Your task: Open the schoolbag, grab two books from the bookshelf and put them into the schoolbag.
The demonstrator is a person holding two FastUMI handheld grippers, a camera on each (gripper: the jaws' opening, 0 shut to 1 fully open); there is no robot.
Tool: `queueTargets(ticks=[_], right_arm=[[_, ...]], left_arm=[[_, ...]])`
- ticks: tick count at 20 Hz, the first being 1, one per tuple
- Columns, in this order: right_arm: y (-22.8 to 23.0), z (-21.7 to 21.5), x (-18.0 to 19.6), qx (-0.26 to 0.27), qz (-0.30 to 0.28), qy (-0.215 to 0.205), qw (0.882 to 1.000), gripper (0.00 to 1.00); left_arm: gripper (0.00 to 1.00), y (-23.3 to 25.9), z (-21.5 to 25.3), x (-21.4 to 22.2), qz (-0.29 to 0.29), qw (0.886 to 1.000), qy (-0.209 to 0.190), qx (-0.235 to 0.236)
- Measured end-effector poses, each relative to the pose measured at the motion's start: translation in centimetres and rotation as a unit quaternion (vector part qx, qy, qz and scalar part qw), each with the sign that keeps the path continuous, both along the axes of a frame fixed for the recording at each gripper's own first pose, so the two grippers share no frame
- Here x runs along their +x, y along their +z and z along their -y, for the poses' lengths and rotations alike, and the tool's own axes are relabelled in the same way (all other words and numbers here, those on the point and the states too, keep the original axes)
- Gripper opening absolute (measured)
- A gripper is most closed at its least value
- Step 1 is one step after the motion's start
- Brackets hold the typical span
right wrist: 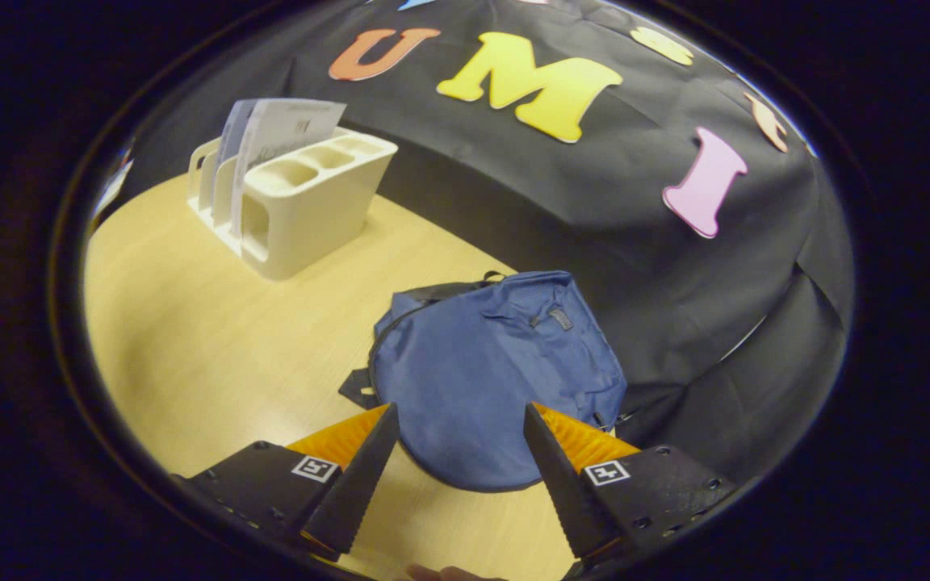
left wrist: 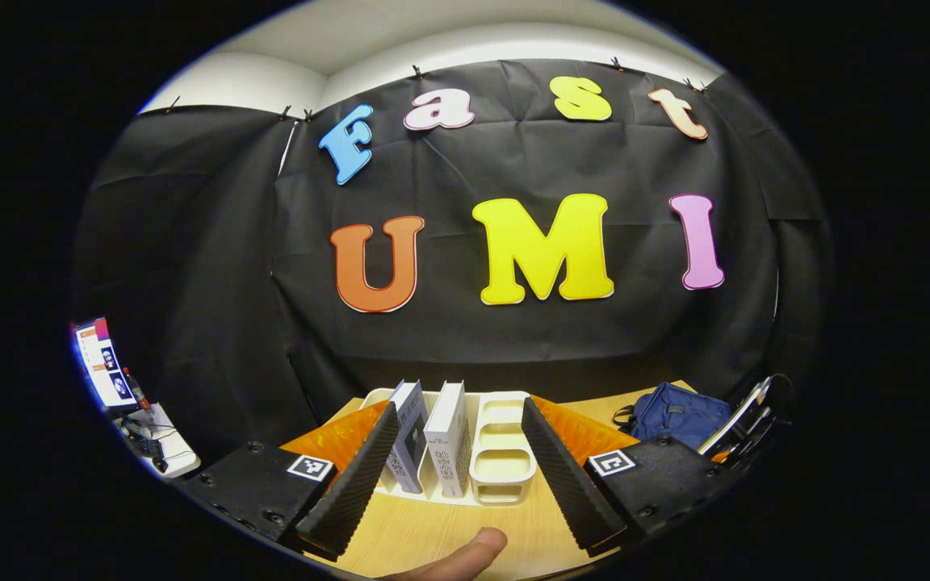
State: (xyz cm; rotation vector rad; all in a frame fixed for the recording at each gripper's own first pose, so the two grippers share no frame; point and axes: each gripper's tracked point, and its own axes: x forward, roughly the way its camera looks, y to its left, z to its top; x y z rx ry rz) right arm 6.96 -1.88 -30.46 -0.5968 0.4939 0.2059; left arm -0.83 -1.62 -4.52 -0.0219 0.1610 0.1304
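- Fingertip of a person's hand (left wrist: 465, 553) pokes in at six o'clock of the left gripper view, right under the left gripper (left wrist: 457, 476), whose fingers stand wide apart with nothing between them.
- Dead ahead, at twelve o'clock from those fingers, the bookshelf (left wrist: 501, 464) stands on the table (left wrist: 433, 532) with two books (left wrist: 433, 440) upright in its slots, leaning a touch. My worry: a spread this wide could catch both books at once, or nudge the light-looking rack backwards instead of gripping.
- Over in the right gripper view, the right gripper (right wrist: 457, 468) hovers above the near edge of the schoolbag (right wrist: 497, 379), fingers apart and empty.
- That schoolbag lies flat and slack, looking closed as far as I can tell, with the booth's black cloth (right wrist: 675, 323) just behind it at two o'clock. Soft fabric like that may bunch up in a pinch, so the zipper could jam or the whole bag could drag along the table.
- A small tab (right wrist: 559, 317) shows at one o'clock on the bag; whether it's the zip pull I can't tell, and grabbing the wrong bit would cost time.
- Slack mouth later on means a book corner could snag going in.
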Motion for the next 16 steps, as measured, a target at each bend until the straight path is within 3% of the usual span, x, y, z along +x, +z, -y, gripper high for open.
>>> queueTargets(ticks=[4, 6, 7, 8, 9, 11, 13, 14, 16], right_arm=[[-3.0, -1.3, 0.7, -0.093, 0.008, 0.02, 0.995, 0.98], [-4.0, -2.0, 0.8, -0.126, 0.011, 0.027, 0.992, 0.94], [-4.7, -2.3, 0.7, -0.144, 0.009, 0.031, 0.989, 0.99], [-5.4, -2.4, 0.7, -0.163, 0.008, 0.03, 0.986, 0.93], [-5.9, -2.7, 0.7, -0.174, 0.006, 0.032, 0.984, 0.99], [-6.0, -2.7, 1.4, -0.211, 0.027, 0.022, 0.977, 0.93], [-6.1, -2.9, 1.9, -0.238, 0.034, 0.023, 0.97, 0.99], [-6.2, -3.0, 2.1, -0.254, 0.039, 0.024, 0.966, 0.9], [-6.0, -2.9, 2.8, -0.291, 0.059, 0.019, 0.955, 0.86]], left_arm=[[0.99, -0.1, -0.3, -0.1, -0.002, 1.0, -0.002, 0.013], [0.99, -0.1, -0.7, -0.2, -0.001, 1.0, 0.001, 0.015], [0.99, -0.1, -0.8, -0.1, -0.002, 1.0, 0.003, 0.015], [0.99, -0.3, -0.9, -0.1, -0.005, 1.0, 0.004, 0.013], [0.99, -0.5, -1.0, -0.2, -0.007, 1.0, 0.005, 0.011], [0.98, -0.8, -1.3, -0.4, -0.013, 1.0, 0.008, 0.009], [0.99, -1.0, -2.5, -0.7, -0.016, 0.999, 0.026, 0.017], [0.99, -1.1, -3.0, -0.8, -0.017, 0.999, 0.033, 0.021], [0.98, -1.8, -3.3, -1.1, -0.026, 0.999, 0.038, 0.018]])
